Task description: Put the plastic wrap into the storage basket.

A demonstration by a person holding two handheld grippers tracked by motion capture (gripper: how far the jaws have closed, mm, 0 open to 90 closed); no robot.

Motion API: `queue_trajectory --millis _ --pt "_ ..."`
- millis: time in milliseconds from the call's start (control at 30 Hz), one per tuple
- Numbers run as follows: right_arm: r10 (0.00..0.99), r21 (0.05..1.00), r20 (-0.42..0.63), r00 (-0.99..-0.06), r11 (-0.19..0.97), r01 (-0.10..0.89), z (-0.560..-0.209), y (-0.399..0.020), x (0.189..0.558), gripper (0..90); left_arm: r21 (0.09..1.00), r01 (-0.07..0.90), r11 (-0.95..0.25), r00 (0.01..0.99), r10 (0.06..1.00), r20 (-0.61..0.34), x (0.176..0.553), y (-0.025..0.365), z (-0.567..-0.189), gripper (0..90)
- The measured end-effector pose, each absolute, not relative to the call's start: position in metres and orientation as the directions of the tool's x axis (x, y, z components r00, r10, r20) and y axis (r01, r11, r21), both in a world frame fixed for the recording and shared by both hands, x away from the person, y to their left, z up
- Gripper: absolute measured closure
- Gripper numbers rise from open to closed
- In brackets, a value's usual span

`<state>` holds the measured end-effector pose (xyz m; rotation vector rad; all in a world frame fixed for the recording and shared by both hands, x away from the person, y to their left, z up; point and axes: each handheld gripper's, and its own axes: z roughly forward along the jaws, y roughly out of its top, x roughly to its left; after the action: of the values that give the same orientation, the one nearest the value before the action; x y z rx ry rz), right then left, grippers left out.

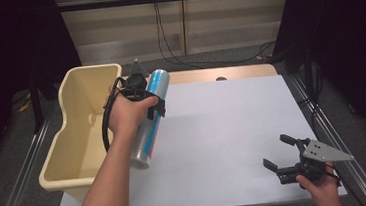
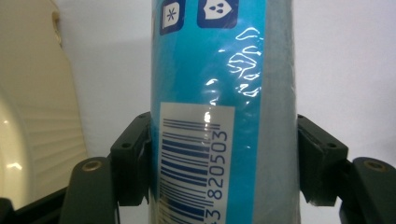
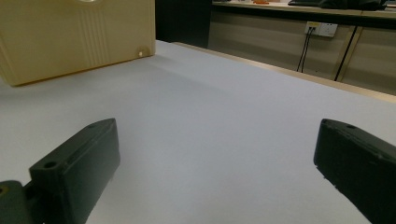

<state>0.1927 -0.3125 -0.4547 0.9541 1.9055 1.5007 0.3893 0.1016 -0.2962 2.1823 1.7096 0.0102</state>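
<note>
Left tongs (image 1: 152, 104) clamped across a blue can (image 1: 151, 117) at mid-body, barcode label between the pads. Can held above the counter (image 1: 223, 129), just beside the cream tub (image 1: 81, 137). Long axis tilted, far end pointing away toward the counter's back edge, near end lower and toward the person. Probably rigid and light, with a glossy wrap that looks slippery; best gripped at the middle, squarely across the round side. Right tongs (image 1: 278, 151) spread wide, holding nothing, low at the counter's near right.

White table (image 1: 223, 129) w/ beige tub (image 1: 81, 137).
</note>
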Motion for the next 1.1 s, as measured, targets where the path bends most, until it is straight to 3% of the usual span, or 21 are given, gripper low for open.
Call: queue_trajectory --millis 1100 --pt "0.790 0.970 0.013 -0.613 0.139 0.201 -0.455 -0.311 0.193 0.1 0.318 0.937 -0.141 0.216 0.953 -0.214 0.369 0.155 -0.253 32.3"
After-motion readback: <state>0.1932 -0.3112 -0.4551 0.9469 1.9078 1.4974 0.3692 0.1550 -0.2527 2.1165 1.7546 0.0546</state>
